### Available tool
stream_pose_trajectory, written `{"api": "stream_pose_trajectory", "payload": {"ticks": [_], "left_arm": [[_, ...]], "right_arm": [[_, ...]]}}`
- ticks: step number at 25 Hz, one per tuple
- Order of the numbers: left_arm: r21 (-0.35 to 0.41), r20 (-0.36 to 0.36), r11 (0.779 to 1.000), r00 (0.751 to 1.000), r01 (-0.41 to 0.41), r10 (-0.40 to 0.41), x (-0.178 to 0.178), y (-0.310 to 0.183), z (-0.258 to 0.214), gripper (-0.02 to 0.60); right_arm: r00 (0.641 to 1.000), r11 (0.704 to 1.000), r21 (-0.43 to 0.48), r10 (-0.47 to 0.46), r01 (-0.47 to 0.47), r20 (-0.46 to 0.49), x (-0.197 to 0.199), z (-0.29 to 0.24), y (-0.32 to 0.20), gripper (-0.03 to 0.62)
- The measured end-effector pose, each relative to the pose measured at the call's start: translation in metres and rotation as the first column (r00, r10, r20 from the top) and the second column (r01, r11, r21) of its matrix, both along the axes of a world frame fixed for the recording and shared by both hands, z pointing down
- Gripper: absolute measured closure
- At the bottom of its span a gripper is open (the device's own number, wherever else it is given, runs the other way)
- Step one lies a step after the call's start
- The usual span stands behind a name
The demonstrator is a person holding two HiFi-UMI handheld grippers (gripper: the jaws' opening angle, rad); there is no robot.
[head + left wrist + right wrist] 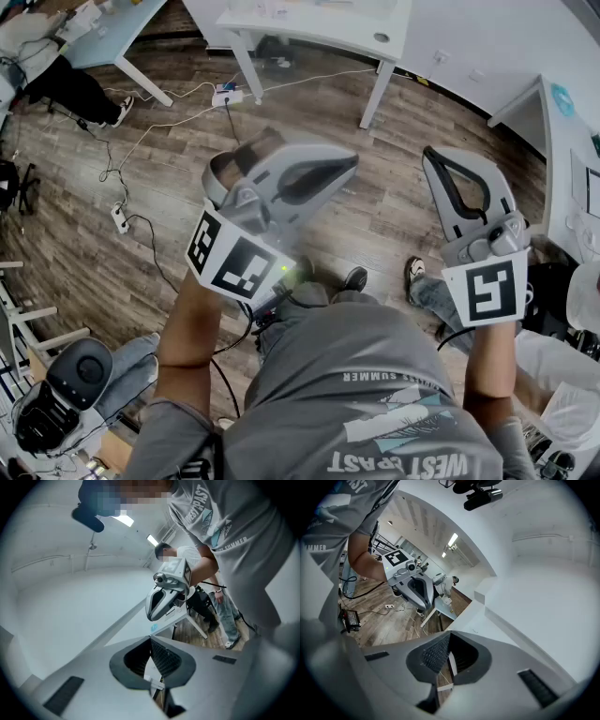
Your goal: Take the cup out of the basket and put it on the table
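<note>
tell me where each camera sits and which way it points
Head view: on the person's head, looking steeply down at the wooden floor; shows forearms, shirt, left hand-held gripper and right hand-held gripper.
Left gripper view: on the left hand-held gripper, along its shut jaws, toward wall and ceiling lights; shows shirt, forearm.
Right gripper view: on the right hand-held gripper, along its shut jaws, toward wall and ceiling lights; shows shirt, forearm.
Shared: each gripper view shows the other hand-held gripper.
</note>
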State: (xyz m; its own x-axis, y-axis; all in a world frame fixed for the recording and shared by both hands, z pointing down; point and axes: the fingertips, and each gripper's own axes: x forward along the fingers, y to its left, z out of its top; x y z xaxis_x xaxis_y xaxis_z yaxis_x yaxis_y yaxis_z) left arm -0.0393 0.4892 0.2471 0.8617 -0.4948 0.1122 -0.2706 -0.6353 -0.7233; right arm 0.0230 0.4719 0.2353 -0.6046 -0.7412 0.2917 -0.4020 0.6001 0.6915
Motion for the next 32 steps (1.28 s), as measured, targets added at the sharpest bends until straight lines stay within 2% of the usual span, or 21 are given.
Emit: {"api": "stream_pose_trajectory", "payload": {"ticks": [10, 13, 18, 21, 25, 29, 32], "left_arm": [[-0.002, -0.006, 0.999, 0.999, -0.032, 0.032, -0.024, -0.017, 0.003, 0.572], [0.001, -0.009, 0.999, 0.999, -0.038, 0.038, -0.03, -0.024, 0.003, 0.572], [0.009, -0.022, 0.999, 0.999, -0.038, 0.038, -0.043, -0.037, 0.001, 0.572], [0.009, -0.03, 0.999, 0.999, -0.043, 0.044, -0.046, -0.042, 0.0, 0.572], [0.004, -0.023, 0.999, 0.999, -0.042, 0.042, -0.036, -0.055, 0.001, 0.572], [-0.006, 0.005, 1.0, 1.0, -0.027, 0.027, -0.019, -0.078, 0.003, 0.572], [-0.03, 0.018, 0.999, 1.0, -0.011, 0.011, 0.002, -0.093, 0.004, 0.572]], "right_arm": [[0.999, 0.999, -0.001, 0.036, -0.036, 0.012, -0.021, -0.001, -0.016, 0.583], [0.998, 0.999, -0.023, 0.045, -0.044, 0.046, -0.024, -0.001, -0.023, 0.583], [0.984, 0.995, -0.044, 0.093, -0.088, 0.154, -0.031, -0.008, -0.035, 0.583], [0.987, 0.995, -0.014, 0.099, -0.098, 0.128, -0.033, -0.011, -0.039, 0.583], [0.991, 0.995, 0.017, 0.097, -0.099, 0.091, -0.02, -0.012, -0.052, 0.583], [0.992, 0.995, 0.044, 0.085, -0.09, 0.096, -0.001, -0.011, -0.077, 0.583], [0.991, 0.996, 0.031, 0.078, -0.082, 0.109, 0.022, -0.01, -0.097, 0.583]]}}
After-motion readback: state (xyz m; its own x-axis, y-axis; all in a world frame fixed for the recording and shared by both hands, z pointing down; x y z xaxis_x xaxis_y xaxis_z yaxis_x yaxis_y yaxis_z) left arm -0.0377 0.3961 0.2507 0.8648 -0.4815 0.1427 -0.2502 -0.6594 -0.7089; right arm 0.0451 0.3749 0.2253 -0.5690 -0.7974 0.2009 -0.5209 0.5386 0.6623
